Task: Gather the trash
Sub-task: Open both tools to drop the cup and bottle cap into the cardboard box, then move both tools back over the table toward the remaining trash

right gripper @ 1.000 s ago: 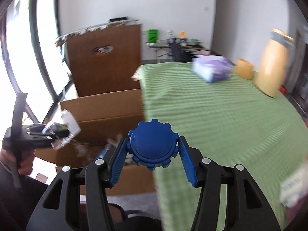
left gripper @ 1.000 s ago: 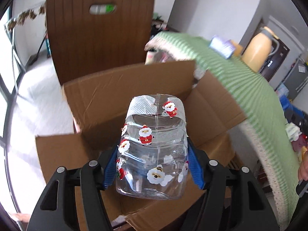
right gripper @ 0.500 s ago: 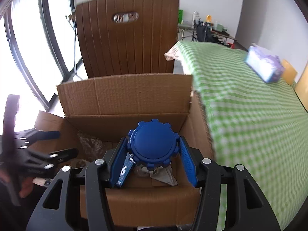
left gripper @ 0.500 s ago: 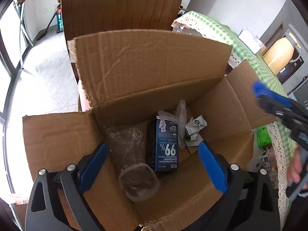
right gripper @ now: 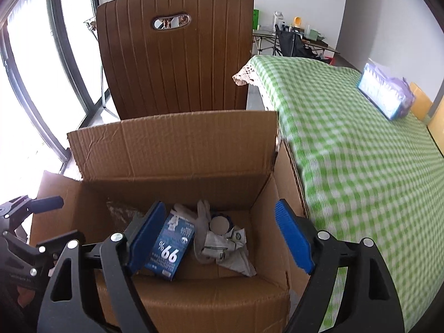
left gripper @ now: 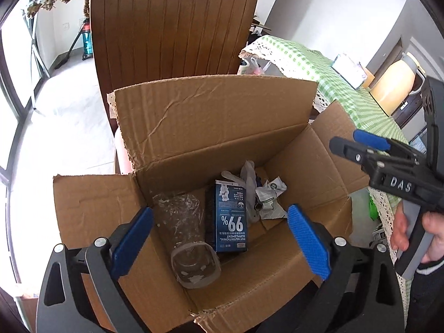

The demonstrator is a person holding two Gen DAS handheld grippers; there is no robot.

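Observation:
An open cardboard box (left gripper: 211, 127) (right gripper: 172, 149) holds trash. Inside lie a clear plastic jar (left gripper: 188, 236), a dark blue carton marked 99% (left gripper: 230, 219) (right gripper: 172, 244), crumpled white wrappers (left gripper: 266, 197) (right gripper: 222, 244) and a blue round lid (right gripper: 220, 223). My left gripper (left gripper: 219, 238) is open and empty above the box's near side. My right gripper (right gripper: 222, 238) is open and empty above the box; it also shows at the right of the left wrist view (left gripper: 388, 163). The left gripper shows at the left edge of the right wrist view (right gripper: 30, 227).
A brown plastic chair (left gripper: 174, 27) (right gripper: 177, 47) stands behind the box. A table with a green checked cloth (right gripper: 355, 149) (left gripper: 305, 61) is to the right, bearing a tissue pack (right gripper: 385, 97) and a yellow jug (left gripper: 394, 86).
My left gripper opened and the clear Santa jar dropped into the box. My right gripper then opened and the blue lid fell in among the wrappers.

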